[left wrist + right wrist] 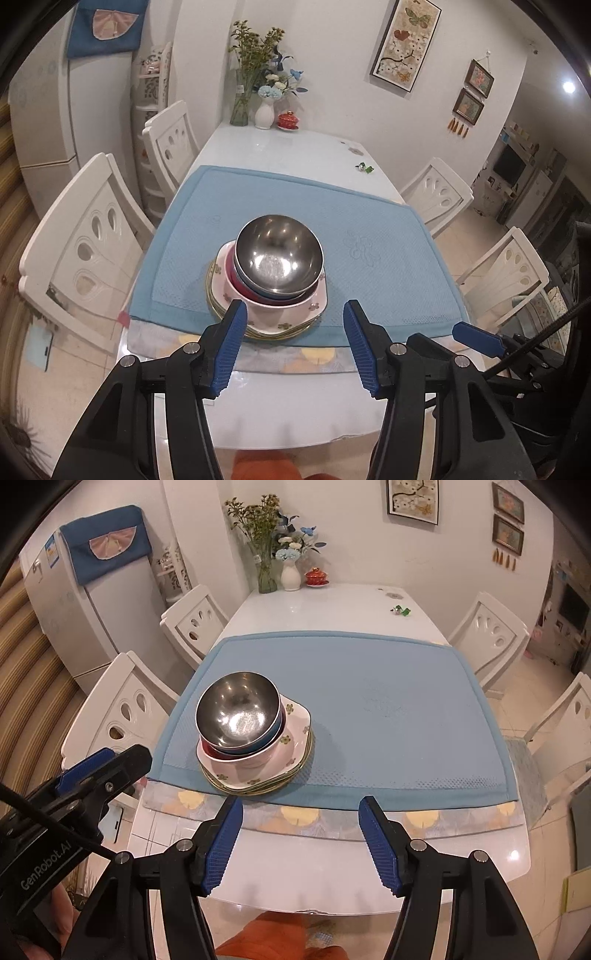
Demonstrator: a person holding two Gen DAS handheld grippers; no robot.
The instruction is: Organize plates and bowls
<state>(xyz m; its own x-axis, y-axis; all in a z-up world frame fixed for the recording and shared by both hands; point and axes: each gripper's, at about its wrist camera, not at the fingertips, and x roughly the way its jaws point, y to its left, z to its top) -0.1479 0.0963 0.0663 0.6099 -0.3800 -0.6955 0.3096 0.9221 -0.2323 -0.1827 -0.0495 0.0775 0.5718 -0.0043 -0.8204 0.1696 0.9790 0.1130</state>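
Left wrist view: the left gripper (pixel 293 314) fills the lower frame, its blue jaws spread wide with nothing between them. At frame centre a steel bowl (pixel 279 254) sits nested in a blue bowl (pixel 273 293) and a red bowl (pixel 236 284), on floral plates (pixel 295 317) stacked on the blue mat (pixel 388 266). Right wrist view: the right gripper (pixel 301 808), bottom centre, is likewise wide and empty; the stack lies centre left. The white table (pixel 332 602) runs toward the top.
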